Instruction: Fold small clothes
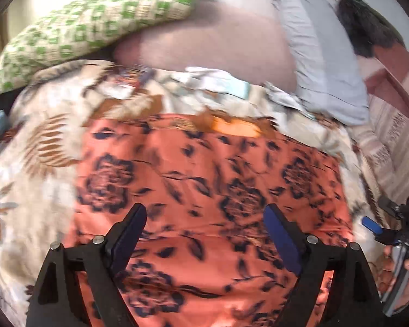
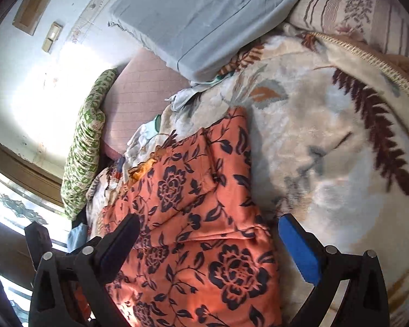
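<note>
Above the orange floral garment (image 1: 210,190) on the blanket (image 2: 327,136), both tongs (image 1: 205,218) (image 2: 208,234) gape, gripping nothing.

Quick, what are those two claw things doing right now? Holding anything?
Left gripper: jaws open, empty, above the orange floral cloth.
Right gripper: jaws open, empty, over the same cloth.

Orange cloth with dark flowers (image 1: 210,179) spread flat on a leafy blanket (image 1: 41,147), left claw (image 1: 205,219) wide open above the cloth, nothing between its blue pads, green checked pillow (image 1: 95,27) beyond the cloth, grey pillow (image 1: 321,62) beside it, right claw (image 1: 395,231) just right of the cloth
</note>
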The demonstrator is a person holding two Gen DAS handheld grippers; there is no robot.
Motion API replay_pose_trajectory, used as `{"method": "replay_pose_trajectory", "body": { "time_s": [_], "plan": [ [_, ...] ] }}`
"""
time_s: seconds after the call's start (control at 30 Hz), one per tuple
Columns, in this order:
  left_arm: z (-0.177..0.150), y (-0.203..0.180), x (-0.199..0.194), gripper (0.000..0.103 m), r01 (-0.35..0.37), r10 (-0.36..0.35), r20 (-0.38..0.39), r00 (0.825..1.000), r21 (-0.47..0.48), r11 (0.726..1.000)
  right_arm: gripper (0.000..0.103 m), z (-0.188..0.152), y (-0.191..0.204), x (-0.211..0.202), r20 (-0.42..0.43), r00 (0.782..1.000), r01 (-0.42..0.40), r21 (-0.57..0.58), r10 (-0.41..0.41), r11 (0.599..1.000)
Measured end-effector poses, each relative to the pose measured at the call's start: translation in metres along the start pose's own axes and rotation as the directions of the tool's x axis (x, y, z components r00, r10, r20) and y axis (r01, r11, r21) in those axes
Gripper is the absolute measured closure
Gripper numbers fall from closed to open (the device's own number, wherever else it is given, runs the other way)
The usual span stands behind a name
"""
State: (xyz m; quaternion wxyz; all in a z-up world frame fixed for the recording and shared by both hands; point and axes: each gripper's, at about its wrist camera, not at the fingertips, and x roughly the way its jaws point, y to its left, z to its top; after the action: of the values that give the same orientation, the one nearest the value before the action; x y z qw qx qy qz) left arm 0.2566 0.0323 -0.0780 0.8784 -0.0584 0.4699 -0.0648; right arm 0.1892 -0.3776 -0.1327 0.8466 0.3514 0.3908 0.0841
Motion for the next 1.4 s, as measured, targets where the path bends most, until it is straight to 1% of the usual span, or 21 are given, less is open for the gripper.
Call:
{"method": "replay_pose_trajectory", "body": {
  "time_s": [0.1, 0.17, 0.23, 0.3, 0.37, 0.4, 0.47, 0.5, 0.57, 0.63, 0.73, 0.8, 0.87, 0.93, 0.97, 1.03, 1.1, 1.17, 1.27, 1.33, 1.4],
  "plan": [
    [-0.005, 0.051, 0.012, 0.015, -0.141, 0.14, -0.019, 0.99, -0.073, 0.987, 0.0, 0.01, 0.002, 0.039, -0.083, 0.993, -0.079, 0.104, 0.088, 0.991],
    [-0.015, 0.078, 0.022, 0.015, -0.191, 0.187, -0.041, 0.981, -0.105, 0.976, 0.0, 0.019, 0.001, 0.064, -0.119, 0.988, -0.08, 0.16, 0.1, 0.984],
    [-0.022, 0.096, 0.032, 0.015, -0.245, 0.238, -0.066, 0.969, -0.117, 0.962, 0.002, 0.027, -0.004, 0.084, -0.13, 0.989, -0.043, 0.214, 0.072, 0.976],
    [-0.03, 0.11, 0.042, 0.015, -0.264, 0.254, -0.083, 0.964, -0.138, 0.955, 0.004, 0.033, -0.006, 0.096, -0.133, 0.988, -0.045, 0.249, 0.08, 0.967],
    [-0.036, 0.118, 0.048, 0.012, -0.247, 0.236, -0.085, 0.968, -0.17, 0.954, 0.006, 0.037, -0.002, 0.107, -0.152, 0.987, -0.017, 0.247, 0.056, 0.969],
    [-0.037, 0.12, 0.047, 0.011, -0.246, 0.237, -0.07, 0.969, -0.175, 0.953, 0.012, 0.039, 0.002, 0.11, -0.156, 0.987, 0.009, 0.223, 0.026, 0.975],
    [-0.038, 0.12, 0.046, 0.011, -0.259, 0.251, -0.063, 0.966, -0.167, 0.951, 0.036, 0.044, 0.013, 0.117, -0.176, 0.982, 0.089, 0.142, -0.063, 0.986],
    [-0.038, 0.119, 0.046, 0.011, -0.259, 0.251, -0.065, 0.966, -0.17, 0.951, 0.057, 0.045, 0.017, 0.122, -0.195, 0.974, 0.136, 0.101, -0.115, 0.985],
    [-0.036, 0.122, 0.046, 0.011, -0.265, 0.257, -0.065, 0.964, -0.181, 0.947, 0.086, 0.047, 0.02, 0.124, -0.206, 0.96, 0.204, 0.055, -0.189, 0.977],
    [-0.035, 0.128, 0.045, 0.011, -0.274, 0.267, -0.065, 0.962, -0.198, 0.941, 0.093, 0.047, 0.028, 0.111, -0.169, 0.966, 0.201, 0.024, -0.195, 0.979],
    [-0.035, 0.135, 0.044, 0.011, -0.27, 0.262, -0.065, 0.963, -0.212, 0.939, 0.093, 0.04, 0.053, 0.078, -0.093, 0.984, 0.147, -0.036, -0.15, 0.988],
    [-0.035, 0.137, 0.04, 0.011, -0.278, 0.27, -0.068, 0.961, -0.217, 0.936, 0.093, 0.028, 0.063, 0.064, -0.064, 0.986, 0.148, -0.072, -0.152, 0.986],
    [-0.036, 0.14, 0.031, 0.011, -0.286, 0.28, -0.06, 0.958, -0.236, 0.929, 0.093, 0.019, 0.055, 0.066, -0.078, 0.979, 0.184, -0.073, -0.189, 0.98],
    [-0.035, 0.142, 0.019, 0.011, -0.287, 0.286, -0.043, 0.957, -0.254, 0.924, 0.088, 0.01, 0.037, 0.088, -0.147, 0.952, 0.258, -0.093, -0.269, 0.962],
    [-0.034, 0.142, 0.012, 0.011, -0.279, 0.282, -0.028, 0.959, -0.26, 0.924, 0.086, 0.007, 0.026, 0.096, -0.188, 0.944, 0.259, -0.087, -0.271, 0.962],
    [-0.033, 0.143, 0.001, 0.011, -0.273, 0.284, 0.006, 0.959, -0.26, 0.926, 0.083, 0.005, 0.019, 0.095, -0.162, 0.956, 0.236, -0.079, -0.246, 0.969],
    [-0.031, 0.139, 0.003, 0.011, -0.294, 0.301, 0.0, 0.954, -0.216, 0.931, 0.071, 0.006, 0.025, 0.086, -0.124, 0.962, 0.235, -0.085, -0.245, 0.968],
    [-0.034, 0.133, 0.01, 0.011, -0.328, 0.328, -0.026, 0.944, -0.148, 0.933, 0.032, 0.008, 0.032, 0.081, -0.105, 0.967, 0.221, -0.099, -0.232, 0.97],
    [-0.046, 0.117, 0.012, 0.011, -0.326, 0.325, -0.013, 0.946, -0.048, 0.944, 0.029, 0.012, 0.038, 0.079, -0.102, 0.973, 0.195, -0.108, -0.206, 0.975],
    [-0.051, 0.104, 0.013, 0.011, -0.353, 0.353, 0.005, 0.936, 0.044, 0.935, 0.029, 0.011, 0.034, 0.08, -0.107, 0.976, 0.181, -0.08, -0.189, 0.98],
    [-0.051, 0.098, 0.018, 0.011, -0.383, 0.384, 0.008, 0.923, 0.093, 0.919, 0.029, 0.01, 0.024, 0.081, -0.118, 0.979, 0.164, -0.035, -0.167, 0.986]
  ]
}}
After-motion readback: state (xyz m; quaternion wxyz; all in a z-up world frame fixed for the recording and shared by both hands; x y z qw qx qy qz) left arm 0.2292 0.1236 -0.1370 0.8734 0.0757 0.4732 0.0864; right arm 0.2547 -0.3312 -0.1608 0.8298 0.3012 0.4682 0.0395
